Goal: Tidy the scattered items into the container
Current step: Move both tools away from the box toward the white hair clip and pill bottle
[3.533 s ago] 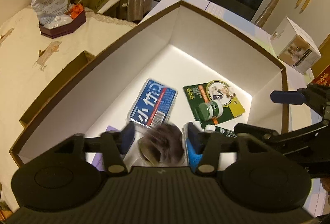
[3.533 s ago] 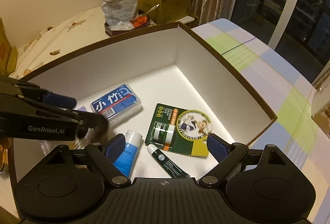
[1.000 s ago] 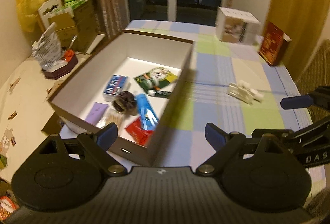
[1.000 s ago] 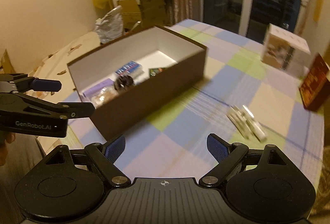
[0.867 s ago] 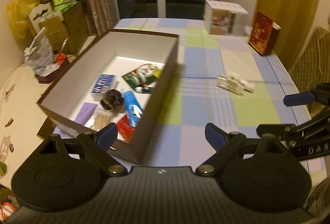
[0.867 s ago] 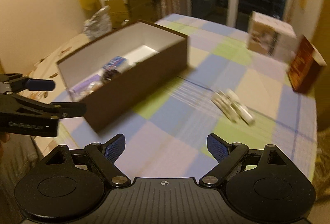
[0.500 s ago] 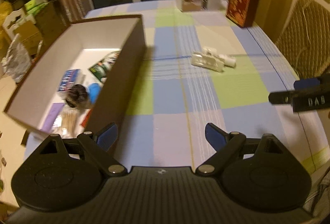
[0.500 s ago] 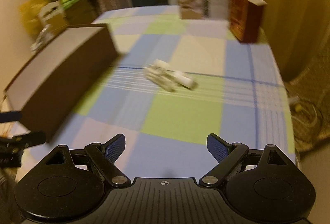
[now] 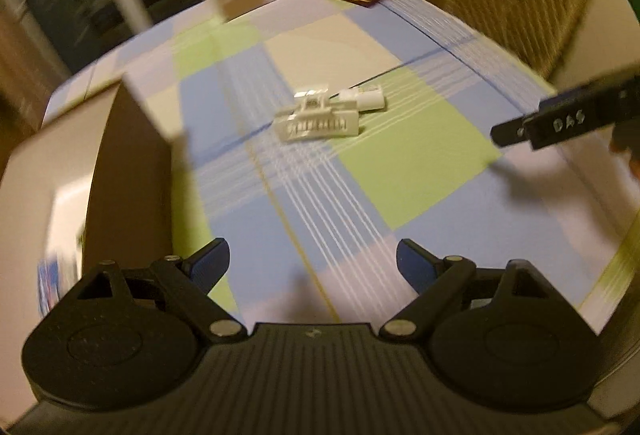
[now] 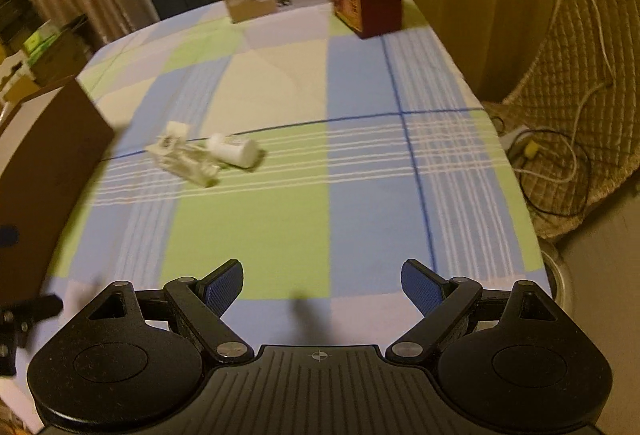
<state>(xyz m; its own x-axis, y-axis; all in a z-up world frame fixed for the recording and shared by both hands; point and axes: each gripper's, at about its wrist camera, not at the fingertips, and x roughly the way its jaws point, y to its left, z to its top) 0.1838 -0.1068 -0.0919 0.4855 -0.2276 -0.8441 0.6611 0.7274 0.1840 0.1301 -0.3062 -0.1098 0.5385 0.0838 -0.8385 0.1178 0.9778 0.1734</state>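
Both the left gripper (image 9: 312,263) and the right gripper (image 10: 322,285) stand wide open and empty. The white plastic clip (image 9: 318,121) and white tube (image 10: 234,151) lie touching, well ahead of the fingers; one could get knocked away while the other is grasped. The brown box (image 9: 132,163), left of the fingers, shows only blurred contents.

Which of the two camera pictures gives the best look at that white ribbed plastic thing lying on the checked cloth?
The left wrist view: the white ribbed plastic piece sits near centre, broadside, its slots readable. The right wrist view shows it further left, angled and smeared by blur.
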